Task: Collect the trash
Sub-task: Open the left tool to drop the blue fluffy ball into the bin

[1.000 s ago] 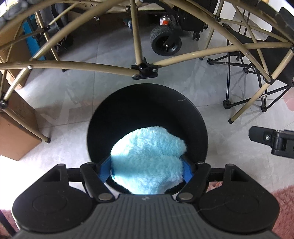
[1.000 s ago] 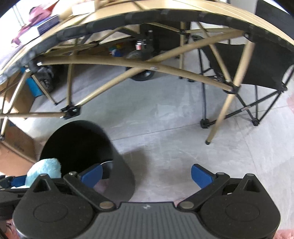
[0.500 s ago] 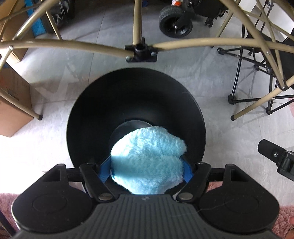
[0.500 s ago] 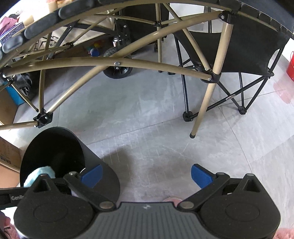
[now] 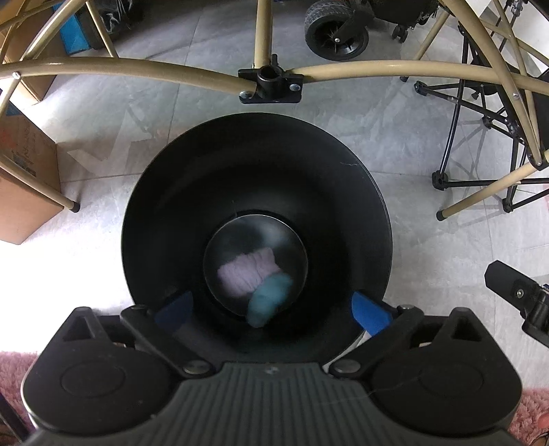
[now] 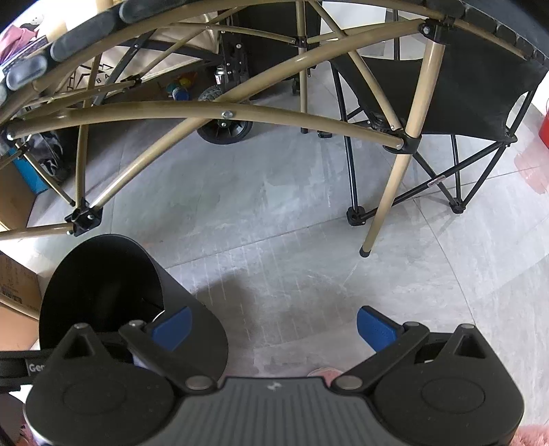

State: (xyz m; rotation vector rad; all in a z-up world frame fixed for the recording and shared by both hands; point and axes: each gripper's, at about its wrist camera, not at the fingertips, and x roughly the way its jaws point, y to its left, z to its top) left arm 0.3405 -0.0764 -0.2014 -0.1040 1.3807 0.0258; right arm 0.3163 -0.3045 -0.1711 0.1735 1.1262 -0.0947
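A round black trash bin (image 5: pixel 343 178) stands on the floor right below my left gripper (image 5: pixel 271 307). That gripper's jaws are opening wide, and nothing is between its blue pads (image 5: pixel 369 310). Blurred and falling low inside the bin is a fluffy light-blue piece (image 5: pixel 269 296), over a pale pink fluffy piece (image 5: pixel 248 271) on the bin's bottom. My right gripper (image 6: pixel 272 326) is open and holds nothing; it hangs over grey floor just right of the bin (image 6: pixel 192 315). Part of it shows at the right edge of the left wrist view.
Tan metal table legs and crossbars (image 5: pixel 377 67) arch over the bin. A cardboard box (image 5: pixel 24 185) sits left of it. A black folding chair (image 6: pixel 446 89) and a wheeled cart (image 5: pixel 336 31) stand beyond. Pink carpet (image 5: pixel 528 411) lies at the near edge.
My left gripper has opened and let go of the light-blue fluffy piece, which has dropped into the bin. The gripper has also moved over the bin's mouth. The right gripper stayed open.
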